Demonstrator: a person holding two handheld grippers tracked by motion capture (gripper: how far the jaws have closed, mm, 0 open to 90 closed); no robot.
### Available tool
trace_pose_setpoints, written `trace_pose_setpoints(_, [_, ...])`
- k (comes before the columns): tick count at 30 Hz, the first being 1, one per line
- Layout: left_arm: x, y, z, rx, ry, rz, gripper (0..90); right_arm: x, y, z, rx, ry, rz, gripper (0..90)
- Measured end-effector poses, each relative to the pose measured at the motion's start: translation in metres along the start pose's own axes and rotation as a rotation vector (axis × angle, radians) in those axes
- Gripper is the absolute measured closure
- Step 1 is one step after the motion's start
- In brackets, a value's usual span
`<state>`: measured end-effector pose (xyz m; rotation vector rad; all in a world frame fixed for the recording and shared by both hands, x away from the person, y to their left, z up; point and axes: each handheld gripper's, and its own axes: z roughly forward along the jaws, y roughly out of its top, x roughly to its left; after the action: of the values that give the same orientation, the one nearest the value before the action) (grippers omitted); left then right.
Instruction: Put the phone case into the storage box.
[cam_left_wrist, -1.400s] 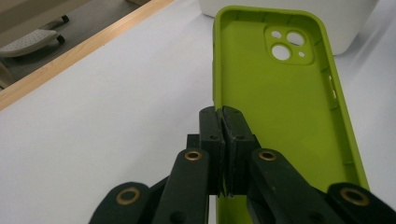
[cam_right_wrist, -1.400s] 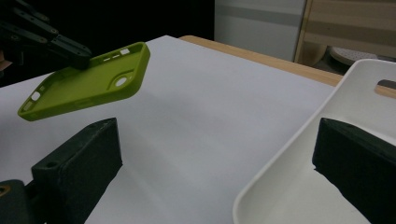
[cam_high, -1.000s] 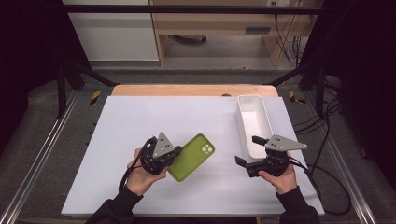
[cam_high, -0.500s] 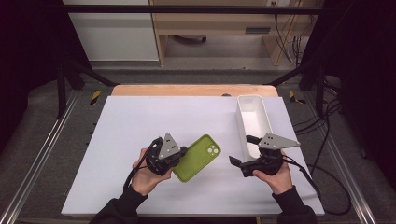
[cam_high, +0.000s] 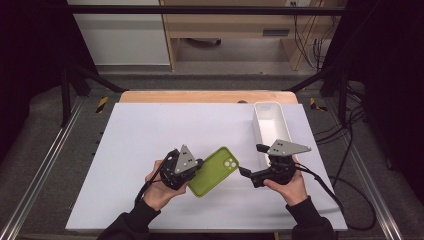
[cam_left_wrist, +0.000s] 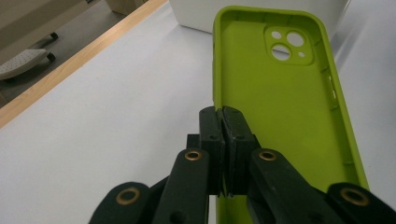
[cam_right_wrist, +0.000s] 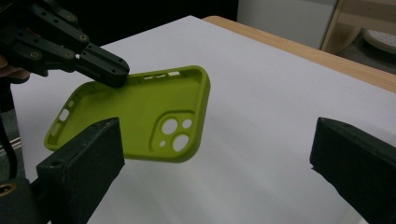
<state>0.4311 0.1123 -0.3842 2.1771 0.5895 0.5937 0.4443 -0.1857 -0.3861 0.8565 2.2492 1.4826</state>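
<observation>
Behind your bench stand a pale cabinet and a wooden shelf unit, with dark frame rails at both sides. Your white bench (cam_high: 150, 130) has a wooden strip (cam_high: 200, 96) along its far edge, and a long white rectangular plastic tray (cam_high: 264, 116) sits lengthwise near the far right corner.

Your left gripper (cam_high: 195, 167) has its two black jaws pressed together on one long side wall of the lime-green soft phone case (cam_high: 212, 172). In the left gripper view, the pads pinch that thin wall between them, and the case (cam_left_wrist: 280, 107) stretches away from you with its hollow inside facing up and its camera cut-outs at the far end. From above, the case lies slanted at the near middle of the bench, between your two hands, with the camera end pointing toward the tray. In the right gripper view the case (cam_right_wrist: 140, 116) hangs tilted, its camera corner clear of the white surface and casting a soft shadow under it.

Your right gripper (cam_high: 250, 162) stands wide, nothing between its jaws. It points at the camera end of the case and sits just beside it without touching, close to the near end of the tray.
</observation>
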Motion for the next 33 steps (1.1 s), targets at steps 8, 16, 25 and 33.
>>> trace_pose_setpoints(8, [-0.002, -0.001, 0.001, 0.001, -0.005, 0.008, 88.2, 0.003, 0.009, 0.011, 0.034, 0.01, -0.01, 3.6])
trace_pose_setpoints(16, [-0.003, -0.002, 0.001, 0.006, -0.006, 0.027, 88.2, 0.005, 0.015, 0.019, 0.075, 0.017, -0.015, 4.1])
trace_pose_setpoints(25, [-0.005, -0.003, -0.002, 0.008, -0.015, 0.042, 88.2, 0.006, 0.018, 0.025, 0.093, 0.034, -0.009, 4.7])
trace_pose_setpoints(33, [-0.009, -0.002, -0.002, 0.005, -0.019, 0.062, 88.2, 0.006, 0.018, 0.03, 0.123, 0.067, 0.008, 6.6])
